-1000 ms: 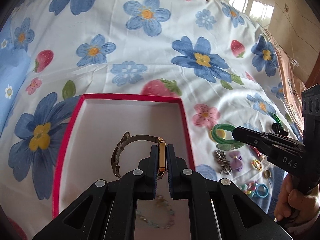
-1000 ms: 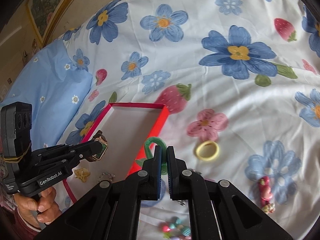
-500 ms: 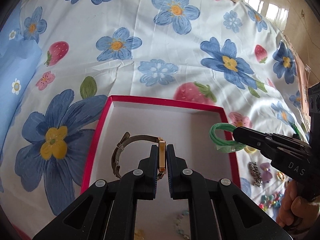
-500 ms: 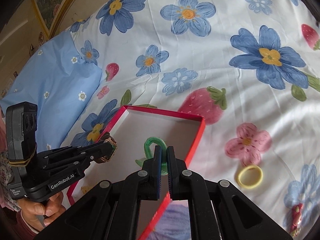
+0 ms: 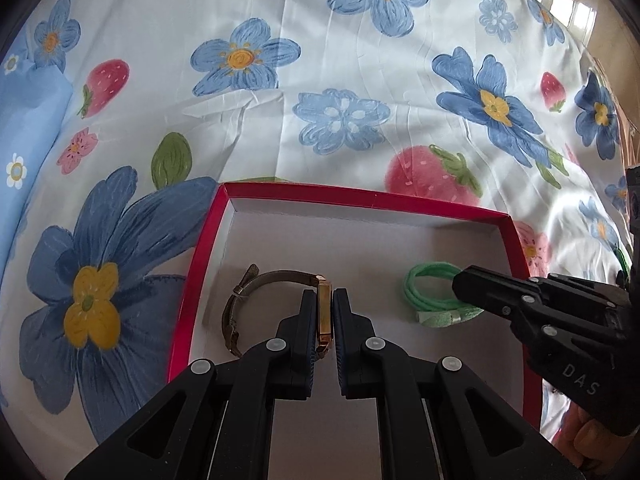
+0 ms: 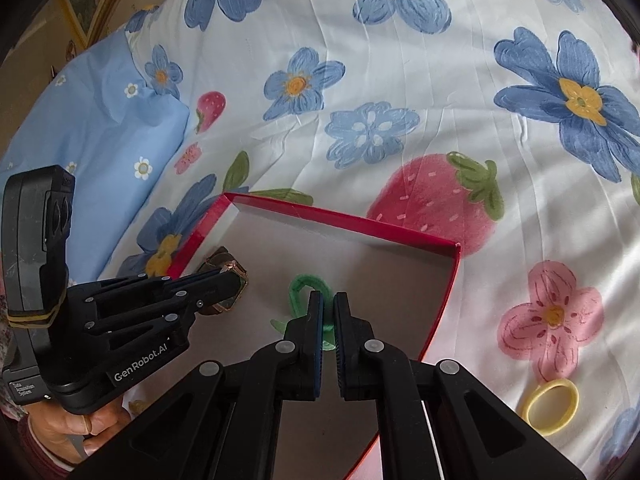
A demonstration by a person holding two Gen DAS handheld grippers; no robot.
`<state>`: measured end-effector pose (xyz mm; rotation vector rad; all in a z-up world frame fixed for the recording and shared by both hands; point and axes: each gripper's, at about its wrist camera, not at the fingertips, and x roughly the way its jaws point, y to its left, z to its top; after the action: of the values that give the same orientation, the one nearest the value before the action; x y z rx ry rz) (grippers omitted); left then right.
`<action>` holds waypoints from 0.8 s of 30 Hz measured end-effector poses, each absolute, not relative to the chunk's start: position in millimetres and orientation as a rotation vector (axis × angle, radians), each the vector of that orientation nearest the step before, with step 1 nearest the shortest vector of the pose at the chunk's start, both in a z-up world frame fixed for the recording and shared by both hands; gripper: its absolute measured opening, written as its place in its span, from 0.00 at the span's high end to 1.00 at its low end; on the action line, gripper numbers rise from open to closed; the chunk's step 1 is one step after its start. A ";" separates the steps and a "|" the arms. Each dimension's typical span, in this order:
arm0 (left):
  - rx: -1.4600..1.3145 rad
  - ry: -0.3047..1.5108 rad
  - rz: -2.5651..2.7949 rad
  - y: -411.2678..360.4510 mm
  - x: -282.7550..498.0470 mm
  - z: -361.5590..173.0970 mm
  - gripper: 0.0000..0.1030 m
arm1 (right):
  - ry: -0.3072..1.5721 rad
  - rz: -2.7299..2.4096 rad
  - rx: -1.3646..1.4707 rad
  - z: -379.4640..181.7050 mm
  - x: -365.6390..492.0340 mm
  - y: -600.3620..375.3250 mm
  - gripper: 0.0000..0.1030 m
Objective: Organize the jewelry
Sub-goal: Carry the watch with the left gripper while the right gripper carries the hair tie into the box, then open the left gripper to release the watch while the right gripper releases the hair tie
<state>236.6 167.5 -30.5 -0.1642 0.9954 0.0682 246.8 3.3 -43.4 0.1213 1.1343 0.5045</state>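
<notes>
A shallow red box [image 5: 400, 199] with a white floor lies on the flowered sheet, its far wall also in the right wrist view [image 6: 352, 222]. My left gripper [image 5: 325, 308] is shut on the gold case of a wristwatch [image 5: 324, 310], whose brown strap [image 5: 240, 300] loops to the left over the box floor. My right gripper [image 6: 328, 312] is shut on a green hair tie [image 6: 306, 286], held over the box's right half. From the left wrist view the green hair tie [image 5: 428, 288] hangs at the tip of the right gripper [image 5: 464, 286]. The left gripper [image 6: 234, 280] shows at the box's left side.
A yellow hair ring [image 6: 552, 404] lies on the sheet to the right of the box. A blue pillow [image 6: 88, 120] sits at the far left. A hand [image 6: 72, 428] holds the left gripper's handle. The bed's edge runs at the far right.
Both grippers moved left and down from beside the box to over its floor, carrying the watch and the green hair tie. The loose jewelry on the sheet has left the left wrist view.
</notes>
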 end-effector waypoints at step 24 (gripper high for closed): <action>-0.165 0.928 0.126 155.7 184.9 2.8 0.68 | 1.063 0.503 0.211 -4.7 224.0 -30.6 0.66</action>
<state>184.9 155.7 2.8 -0.1653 0.9277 0.1255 224.0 -30.6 -4.7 0.2113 1.0629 0.5028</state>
